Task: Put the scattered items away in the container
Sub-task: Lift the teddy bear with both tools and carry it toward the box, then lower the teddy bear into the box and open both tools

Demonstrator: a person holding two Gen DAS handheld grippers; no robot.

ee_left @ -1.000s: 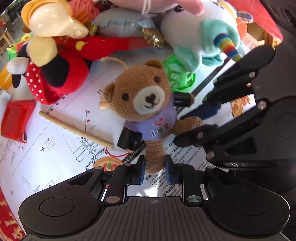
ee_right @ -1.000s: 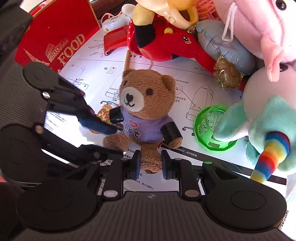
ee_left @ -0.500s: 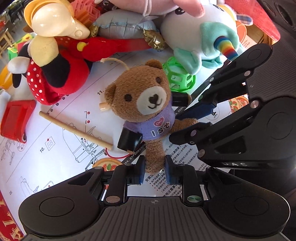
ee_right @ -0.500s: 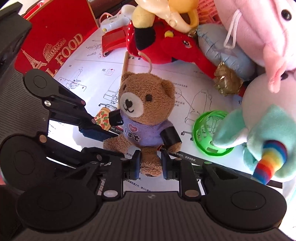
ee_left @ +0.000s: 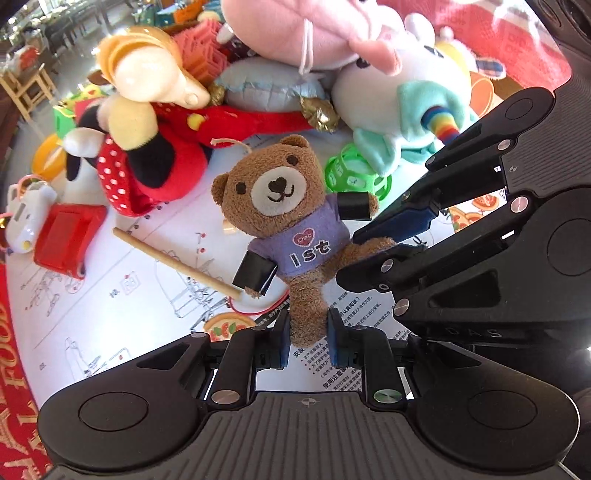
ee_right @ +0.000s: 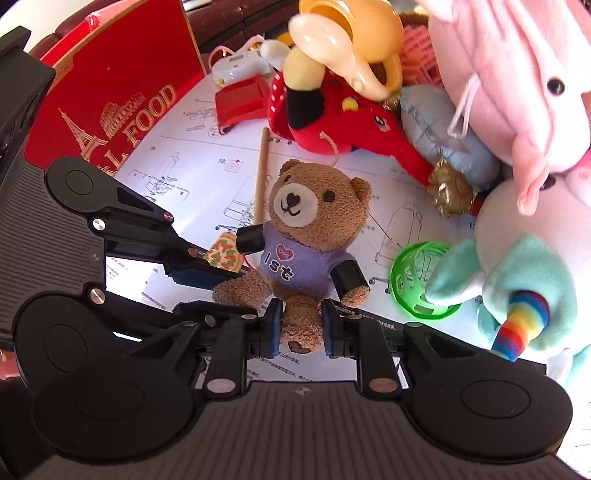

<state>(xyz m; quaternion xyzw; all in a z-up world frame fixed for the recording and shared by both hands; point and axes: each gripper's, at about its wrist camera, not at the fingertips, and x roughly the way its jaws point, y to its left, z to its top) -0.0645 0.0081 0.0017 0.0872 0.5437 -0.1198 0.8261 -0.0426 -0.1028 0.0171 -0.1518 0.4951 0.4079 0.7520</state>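
A small brown teddy bear (ee_left: 284,218) in a purple "1st" shirt is held upright over a printed paper sheet (ee_left: 110,295). My left gripper (ee_left: 306,339) is shut on one of its legs. My right gripper (ee_right: 301,328) is shut on its other leg; the bear also shows in the right wrist view (ee_right: 310,229). The right gripper's body shows at the right of the left wrist view (ee_left: 461,240), and the left gripper's body at the left of the right wrist view (ee_right: 129,236). I cannot tell which thing is the container.
Behind the bear lie a red spotted plush (ee_left: 147,158), a unicorn plush (ee_left: 406,110), a pink plush (ee_left: 314,33), a green lattice ball (ee_left: 354,177), a wooden stick (ee_left: 177,262), a red block (ee_left: 66,236) and a red "FOOD" box (ee_right: 107,99).
Both grippers have lifted the bear by its legs and tilted it more upright. The surrounding toys have shifted down and outward in both views.
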